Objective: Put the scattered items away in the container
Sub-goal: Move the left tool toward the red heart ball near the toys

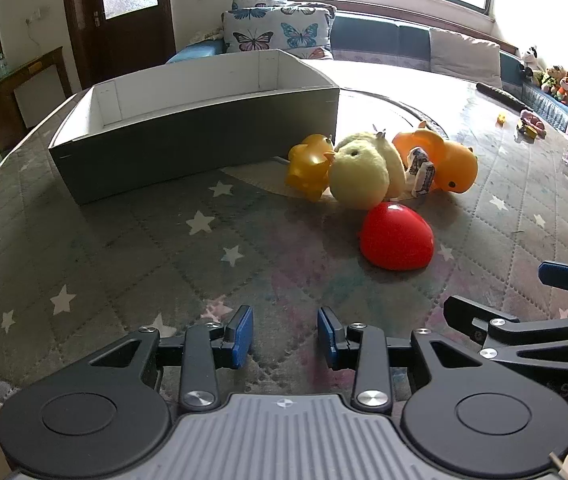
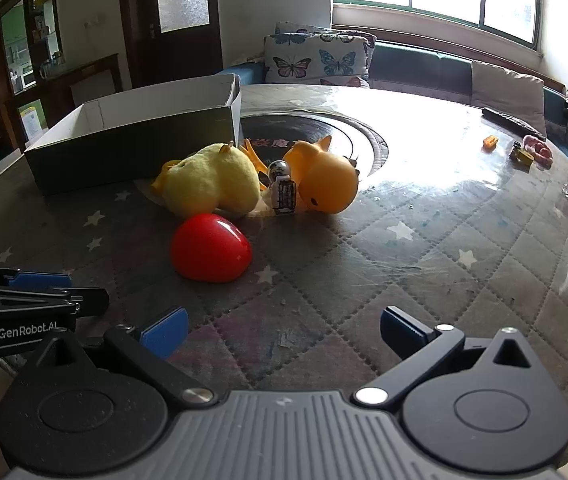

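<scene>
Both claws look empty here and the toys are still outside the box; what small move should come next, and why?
Probably ease the right claw forward toward the red heart toy. It is the nearest item, lying apart from the toy pile on the table mat. That claw is open wide, while the box behind appears to hold nothing yet.

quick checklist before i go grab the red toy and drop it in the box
1. Right gripper open, nothing held: ok.
2. Left gripper open, nothing held: ok.
3. Red toy lies apart from the plush, free to grasp: ok.
4. Path from right gripper to red toy clear: ok.
5. Box open on top: ok.
6. Room on the box floor: cannot tell, floor hidden.
</scene>
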Demonstrator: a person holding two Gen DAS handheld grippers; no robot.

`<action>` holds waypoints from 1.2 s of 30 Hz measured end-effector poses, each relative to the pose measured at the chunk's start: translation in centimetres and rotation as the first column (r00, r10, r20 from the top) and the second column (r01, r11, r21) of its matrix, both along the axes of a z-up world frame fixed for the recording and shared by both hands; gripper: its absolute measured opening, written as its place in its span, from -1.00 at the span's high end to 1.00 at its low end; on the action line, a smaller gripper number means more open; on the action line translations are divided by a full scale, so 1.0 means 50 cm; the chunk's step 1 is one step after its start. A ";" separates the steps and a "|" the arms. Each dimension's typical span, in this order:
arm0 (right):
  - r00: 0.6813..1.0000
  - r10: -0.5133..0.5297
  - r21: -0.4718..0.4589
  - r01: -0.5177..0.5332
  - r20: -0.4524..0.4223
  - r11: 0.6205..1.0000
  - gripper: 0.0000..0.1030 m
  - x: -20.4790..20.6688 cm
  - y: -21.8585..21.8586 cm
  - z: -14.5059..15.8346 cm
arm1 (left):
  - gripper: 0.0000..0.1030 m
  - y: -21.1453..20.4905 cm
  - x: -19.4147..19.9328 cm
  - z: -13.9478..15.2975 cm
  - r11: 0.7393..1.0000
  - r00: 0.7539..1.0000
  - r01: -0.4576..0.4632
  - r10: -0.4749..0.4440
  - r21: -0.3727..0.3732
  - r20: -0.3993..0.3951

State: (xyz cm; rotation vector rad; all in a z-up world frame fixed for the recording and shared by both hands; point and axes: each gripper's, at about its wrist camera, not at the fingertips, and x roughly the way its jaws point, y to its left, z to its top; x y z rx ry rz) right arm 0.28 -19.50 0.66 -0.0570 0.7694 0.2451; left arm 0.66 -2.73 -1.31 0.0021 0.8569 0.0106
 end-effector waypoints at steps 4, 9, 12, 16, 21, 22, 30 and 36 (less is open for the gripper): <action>1.000 0.001 0.001 -0.001 -0.003 1.000 -1.00 0.001 0.000 -0.002 | 0.27 -0.001 0.001 0.000 1.000 1.000 0.000 0.000 0.000 -0.001; 1.000 0.000 0.001 0.000 -0.004 1.000 -1.00 0.003 0.000 -0.003 | 0.27 0.000 0.001 0.000 1.000 1.000 0.000 0.000 -0.001 -0.001; 1.000 0.000 0.001 0.000 -0.005 1.000 -1.00 0.003 0.001 -0.003 | 0.27 0.000 0.001 -0.001 1.000 1.000 0.001 -0.001 0.000 -0.001; 1.000 0.000 0.001 0.000 -0.008 1.000 -1.00 0.003 0.001 -0.005 | 0.27 0.000 0.002 -0.001 1.000 1.000 0.001 -0.001 0.000 -0.001; 1.000 0.000 0.001 0.000 -0.009 1.000 -1.00 0.004 0.001 -0.005 | 0.27 -0.001 0.002 -0.001 1.000 1.000 0.002 -0.002 0.000 -0.001; 1.000 0.000 0.001 0.000 -0.009 1.000 -1.00 0.003 0.002 -0.005 | 0.27 -0.001 0.003 -0.002 1.000 1.000 0.002 -0.002 0.000 -0.001; 1.000 0.000 0.002 0.000 -0.011 1.000 -1.00 0.005 0.001 -0.005 | 0.27 -0.002 0.004 -0.002 1.000 1.000 0.004 -0.004 0.002 -0.001; 1.000 -0.001 0.003 0.001 -0.014 1.000 -1.00 0.008 0.000 -0.007 | 0.27 -0.002 0.008 -0.002 1.000 1.000 0.007 -0.007 0.000 -0.003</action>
